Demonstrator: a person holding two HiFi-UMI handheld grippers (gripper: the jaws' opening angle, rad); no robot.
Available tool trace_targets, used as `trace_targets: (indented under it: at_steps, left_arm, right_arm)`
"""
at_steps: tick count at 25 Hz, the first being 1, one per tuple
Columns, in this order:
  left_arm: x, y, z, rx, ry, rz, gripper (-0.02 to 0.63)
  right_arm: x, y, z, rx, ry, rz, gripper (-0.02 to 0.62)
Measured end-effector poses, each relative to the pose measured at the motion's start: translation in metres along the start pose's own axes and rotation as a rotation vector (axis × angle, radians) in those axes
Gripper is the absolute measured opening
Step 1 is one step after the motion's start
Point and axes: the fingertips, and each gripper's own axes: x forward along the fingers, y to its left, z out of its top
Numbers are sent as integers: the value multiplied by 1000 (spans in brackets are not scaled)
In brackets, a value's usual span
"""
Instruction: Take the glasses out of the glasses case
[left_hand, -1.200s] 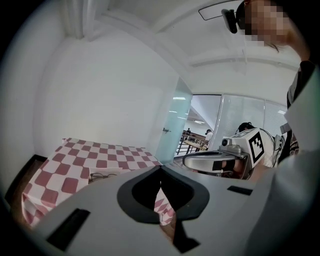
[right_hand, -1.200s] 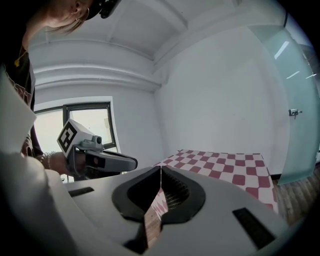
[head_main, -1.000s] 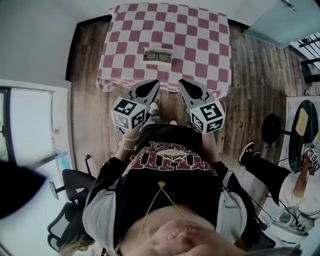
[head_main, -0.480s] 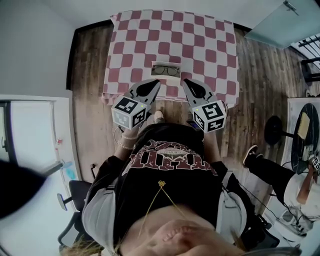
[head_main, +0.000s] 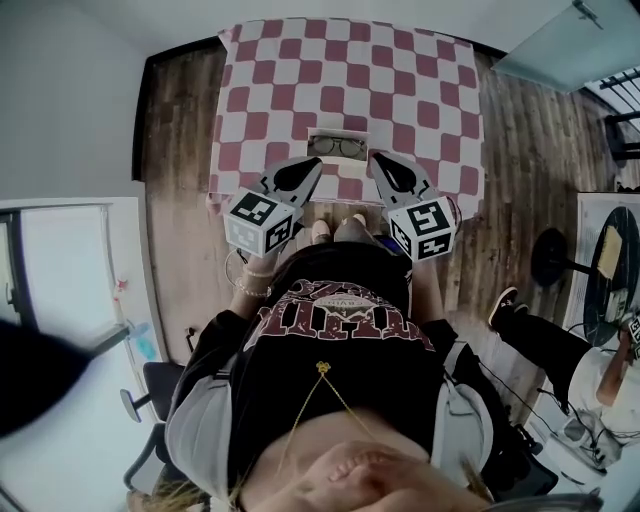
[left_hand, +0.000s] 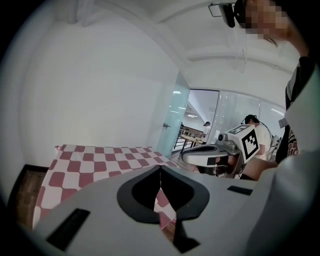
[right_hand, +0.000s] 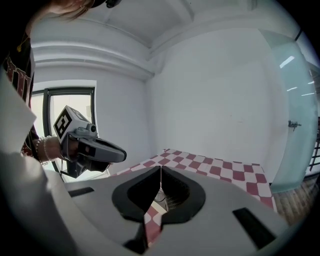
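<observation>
Head view faced steeply down from well above, left tool and right tool views held low along their jaws, worktop shared by all

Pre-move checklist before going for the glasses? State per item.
1. Glasses case open: ok, it lies open on the checkered table.
2. Glasses in reach of view: ok, they lie in the case, lenses showing.
3. Left tongs open for a grasp: not ok, tips together, nothing between them.
4. Right tongs open: not ok, tips together, nothing held.
5. Tongs at the case: not ok, both hang short of it on its near side, one at each corner.
6. Glasses' arms folded: cannot tell, too small.
</observation>
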Motion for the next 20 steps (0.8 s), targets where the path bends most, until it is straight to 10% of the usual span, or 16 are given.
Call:
trace_targets:
  at_steps: [20]
  left_arm:
    - [34, 3, 14, -35, 35, 131, 8]
  right_arm:
    - [8, -33, 6, -14, 0, 181, 20]
